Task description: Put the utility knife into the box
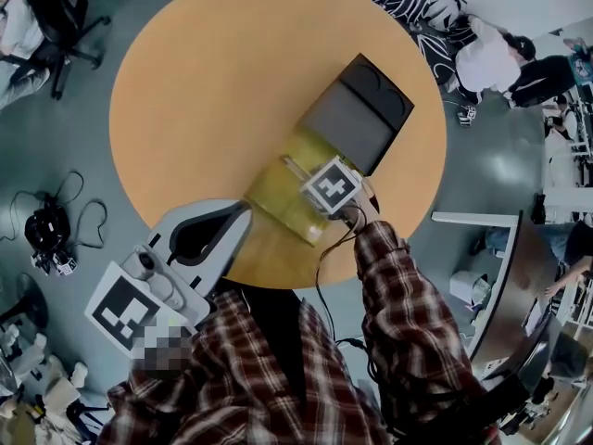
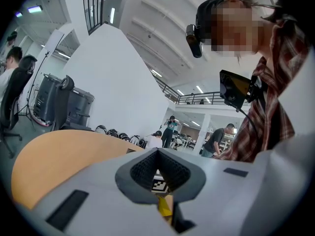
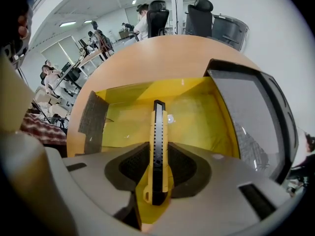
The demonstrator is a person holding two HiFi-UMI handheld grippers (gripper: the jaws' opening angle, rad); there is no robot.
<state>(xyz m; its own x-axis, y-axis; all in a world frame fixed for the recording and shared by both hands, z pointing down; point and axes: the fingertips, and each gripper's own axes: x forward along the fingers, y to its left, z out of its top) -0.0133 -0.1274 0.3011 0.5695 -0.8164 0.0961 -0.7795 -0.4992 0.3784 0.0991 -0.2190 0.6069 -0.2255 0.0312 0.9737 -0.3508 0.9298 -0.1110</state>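
Observation:
A yellow and black utility knife [image 3: 157, 146] is clamped lengthwise in my right gripper [image 3: 157, 183], its tip pointing over the yellow see-through box [image 3: 197, 117]. The box [image 1: 283, 193] lies open on the round orange table [image 1: 213, 91], with its dark lid [image 1: 357, 114] folded back on the far side. My right gripper [image 1: 324, 188] hovers over the box's right half. Off the table's near edge, my left gripper [image 1: 241, 211] is raised and holds nothing. Its jaws [image 2: 160, 200] look shut, with a sliver of yellow showing past them.
A dark flap [image 3: 92, 114] stands at the box's left side. Office chairs [image 1: 60, 21] and seated people [image 1: 500, 58] ring the table. Cables and a black device [image 1: 46, 235] lie on the floor to the left. A desk edge [image 1: 505, 286] is on the right.

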